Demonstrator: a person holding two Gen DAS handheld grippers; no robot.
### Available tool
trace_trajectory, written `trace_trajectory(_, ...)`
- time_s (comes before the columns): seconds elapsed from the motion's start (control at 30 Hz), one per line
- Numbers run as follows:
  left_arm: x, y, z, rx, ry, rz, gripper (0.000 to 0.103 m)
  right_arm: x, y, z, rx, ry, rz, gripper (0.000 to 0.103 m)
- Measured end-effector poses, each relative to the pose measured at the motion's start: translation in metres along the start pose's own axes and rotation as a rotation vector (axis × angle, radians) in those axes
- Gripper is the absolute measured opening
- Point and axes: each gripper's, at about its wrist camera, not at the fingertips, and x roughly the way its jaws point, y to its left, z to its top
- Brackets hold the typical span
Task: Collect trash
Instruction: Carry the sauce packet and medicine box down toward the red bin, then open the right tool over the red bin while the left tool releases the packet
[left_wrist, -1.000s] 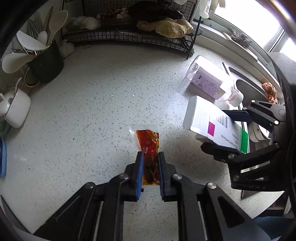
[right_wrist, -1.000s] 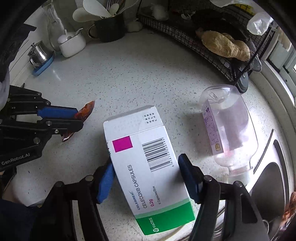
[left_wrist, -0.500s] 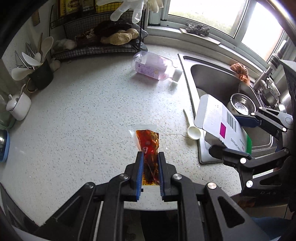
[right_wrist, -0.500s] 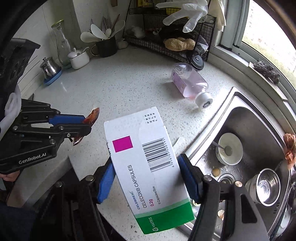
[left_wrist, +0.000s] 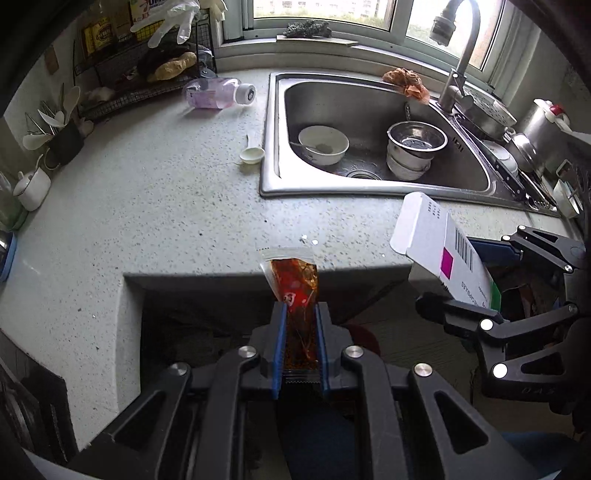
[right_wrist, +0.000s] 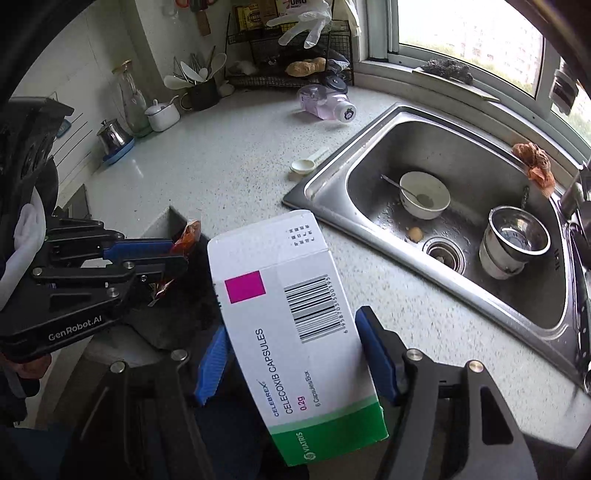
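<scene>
My left gripper (left_wrist: 298, 314) is shut on a red sauce sachet (left_wrist: 295, 282), held in the air past the counter's front edge, over a dark recess. It also shows in the right wrist view (right_wrist: 173, 254), with the sachet (right_wrist: 188, 236) in it. My right gripper (right_wrist: 291, 339) is shut on a white medicine box (right_wrist: 291, 310) with a magenta square, barcode and green end. In the left wrist view this gripper (left_wrist: 476, 280) holds the box (left_wrist: 443, 251) at the right. A pink bottle (left_wrist: 218, 94) lies on its side on the speckled counter (left_wrist: 147, 206).
A steel sink (left_wrist: 369, 92) holds a white bowl (left_wrist: 323, 144) and a steel pot (left_wrist: 415, 144). A white plastic scoop (left_wrist: 251, 153) lies by the sink's left rim. A wire rack (left_wrist: 147, 77), utensil holder (left_wrist: 62, 140) and white pot (left_wrist: 31, 186) stand at the back left.
Both grippers have pulled back and up from the counter with their loads. The view now takes in the whole sink and the counter's front edge; the bottle looks farther away.
</scene>
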Motion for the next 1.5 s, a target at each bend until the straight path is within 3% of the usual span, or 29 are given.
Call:
trace_trajectory(0.23,0.031,-0.04,-0.043,0.044,0.104,-0.042,0.013,0.01,-0.016,-0.053,0.102,0.069,-0.015,0.064)
trace_trajectory(0.37,0.073,-0.051,-0.067,0.051,0.169,-0.063,0.013,0.038,-0.024,-0.091,0.14,0.117,-0.053,0.064)
trace_trajectory(0.5,0.13,-0.054,-0.093,0.061,0.235,-0.063,0.013,0.086,-0.037,-0.127,0.204,0.175,-0.064,0.064)
trace_trajectory(0.93,0.343,-0.05,-0.159,0.077,0.3,-0.073,0.013,0.285,-0.09,-0.208,0.295,0.232,-0.111,0.064)
trace_trajectory(1.1,0.389,-0.048,-0.174,0.098,0.312,-0.063,0.013,0.335,-0.102,-0.229,0.298,0.254,-0.12,0.064)
trace_trajectory(1.27,0.394,-0.045,-0.175,0.116,0.312,-0.052,0.013,0.354,-0.102,-0.238,0.3,0.261,-0.103,0.065)
trace_trajectory(1.33,0.393,-0.046,-0.175,0.123,0.32,-0.049,0.013,0.359,-0.099,-0.241,0.298,0.286,-0.082,0.068)
trace_trajectory(1.4,0.393,-0.047,-0.174,0.135,0.326,-0.046,0.013,0.355,-0.097,-0.247,0.297,0.282,-0.091,0.092)
trace_trajectory(1.5,0.386,-0.051,-0.168,0.155,0.321,-0.053,0.013,0.336,-0.1,-0.245,0.305,0.244,-0.119,0.1)
